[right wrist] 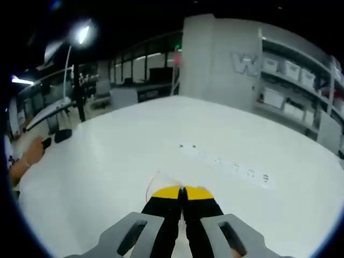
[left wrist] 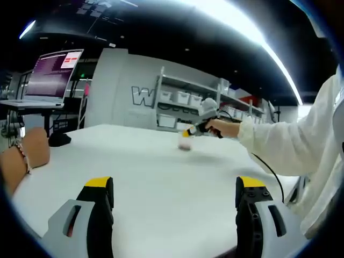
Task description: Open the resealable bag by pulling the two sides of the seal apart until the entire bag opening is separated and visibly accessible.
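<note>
Bag (left wrist: 185, 143): mid-table, far side, pinched by right gripper (right wrist: 183, 192), jaws pressed together on its edge. Left gripper (left wrist: 174, 188): spread, empty, well apart (should approach and take the opposite seal lip).

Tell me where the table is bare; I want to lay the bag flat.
The white table is bare between the open left gripper and the right gripper, which is shut on the bag. It is busier at the far left: a person's hand, a dark object and a laptop.
</note>
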Demonstrator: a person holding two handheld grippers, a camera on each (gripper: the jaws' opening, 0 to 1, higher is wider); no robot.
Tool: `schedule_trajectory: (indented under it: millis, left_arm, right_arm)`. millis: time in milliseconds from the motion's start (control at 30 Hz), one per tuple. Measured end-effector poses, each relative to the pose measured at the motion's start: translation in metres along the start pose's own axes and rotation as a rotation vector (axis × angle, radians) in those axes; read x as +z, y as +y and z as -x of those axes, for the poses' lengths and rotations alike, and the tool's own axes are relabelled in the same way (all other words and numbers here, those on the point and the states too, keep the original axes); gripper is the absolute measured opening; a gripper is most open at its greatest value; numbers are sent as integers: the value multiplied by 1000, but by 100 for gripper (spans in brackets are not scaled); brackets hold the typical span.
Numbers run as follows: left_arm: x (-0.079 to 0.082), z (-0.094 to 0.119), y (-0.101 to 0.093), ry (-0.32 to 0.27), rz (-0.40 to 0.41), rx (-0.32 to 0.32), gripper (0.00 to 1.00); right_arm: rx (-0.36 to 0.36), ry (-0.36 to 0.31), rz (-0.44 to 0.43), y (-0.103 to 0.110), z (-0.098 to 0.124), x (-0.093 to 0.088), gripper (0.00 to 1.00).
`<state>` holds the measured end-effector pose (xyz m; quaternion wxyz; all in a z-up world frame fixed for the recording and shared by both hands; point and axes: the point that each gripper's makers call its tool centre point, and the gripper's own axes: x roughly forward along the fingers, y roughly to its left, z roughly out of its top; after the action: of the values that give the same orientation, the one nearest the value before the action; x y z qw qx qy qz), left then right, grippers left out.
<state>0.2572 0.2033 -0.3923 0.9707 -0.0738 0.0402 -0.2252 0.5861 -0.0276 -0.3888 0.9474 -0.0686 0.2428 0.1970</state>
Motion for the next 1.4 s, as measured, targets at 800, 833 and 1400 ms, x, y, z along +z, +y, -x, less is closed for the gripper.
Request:
schedule_trajectory:
  millis: [800, 833, 1400]
  left_arm:
    - [2, 4, -4, -4, -14, -7, 94]
    - [2, 4, -3, -4, -13, -5, 94]
    - [-2, 5, -2, 1, -9, 1, 94]
  right_arm:
    - [108, 88, 6, 36, 0, -49, 0]
    - [112, 88, 8, 37, 1, -49, 1]
    - [172, -16, -60, 46, 24, -36, 17]
